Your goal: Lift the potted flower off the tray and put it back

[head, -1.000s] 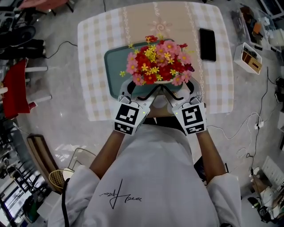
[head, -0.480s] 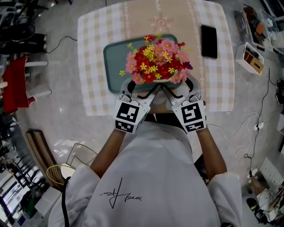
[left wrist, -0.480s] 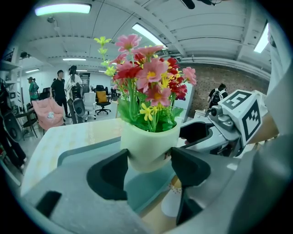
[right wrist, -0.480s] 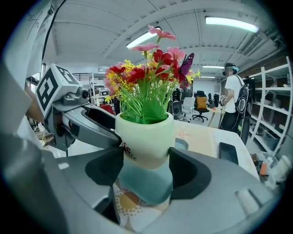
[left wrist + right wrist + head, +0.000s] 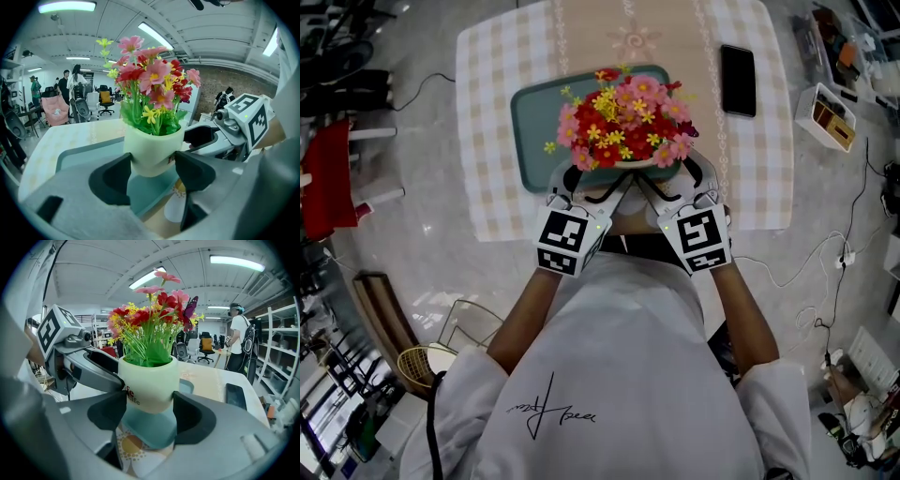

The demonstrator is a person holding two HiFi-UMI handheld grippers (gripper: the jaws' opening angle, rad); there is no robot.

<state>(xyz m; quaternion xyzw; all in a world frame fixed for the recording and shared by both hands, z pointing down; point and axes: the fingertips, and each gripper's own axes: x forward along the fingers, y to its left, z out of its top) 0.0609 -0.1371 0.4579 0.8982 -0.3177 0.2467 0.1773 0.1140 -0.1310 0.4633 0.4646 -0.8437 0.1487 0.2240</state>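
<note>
Left claw (image 5: 152,165) & right claw (image 5: 149,407) both clamp the potted flower (image 5: 623,117), held clear above the tray (image 5: 530,122), near side, on the bench (image 5: 487,75). Lift looks done; next: lower pot level onto tray, then release.

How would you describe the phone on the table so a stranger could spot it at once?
Find the checked table, which carries a teal tray. On the person's right of that tray, on the bare tabletop, lies the phone. It is the only flat black rectangle there, unlike the colourful potted flower.
</note>
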